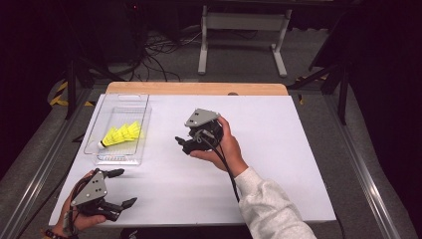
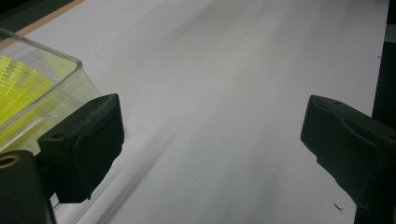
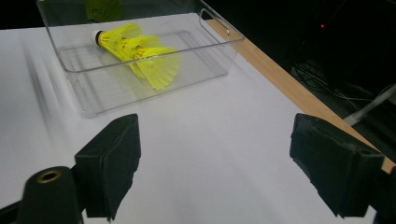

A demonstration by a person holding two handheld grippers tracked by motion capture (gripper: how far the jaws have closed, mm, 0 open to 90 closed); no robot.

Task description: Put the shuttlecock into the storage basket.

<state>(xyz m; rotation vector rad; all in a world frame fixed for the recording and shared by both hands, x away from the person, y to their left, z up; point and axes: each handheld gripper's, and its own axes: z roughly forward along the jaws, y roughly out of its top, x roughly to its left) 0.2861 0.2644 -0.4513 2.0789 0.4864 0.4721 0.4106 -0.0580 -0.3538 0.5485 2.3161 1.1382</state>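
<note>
Bright yellow mesh-skirted shuttlecocks [image 3: 135, 51] (white cork tip) lie binned; right hand-held gripper [image 3: 215, 168] gapes wide, empty.

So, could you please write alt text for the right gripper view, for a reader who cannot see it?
A clear plastic bin on a white table holds nested yellow shuttlecocks lying on their side. In front, the right gripper has its two black jaws wide apart with nothing between them.

Yellow shuttlecocks [image 1: 122, 135], apparently nested, lie in the clear bin [image 1: 142, 149] at ten o'clock. Right gripper [image 1: 185, 145] hovers mid-table, jaws apart, empty; left gripper [image 1: 123, 187] at seven o'clock, open.
</note>
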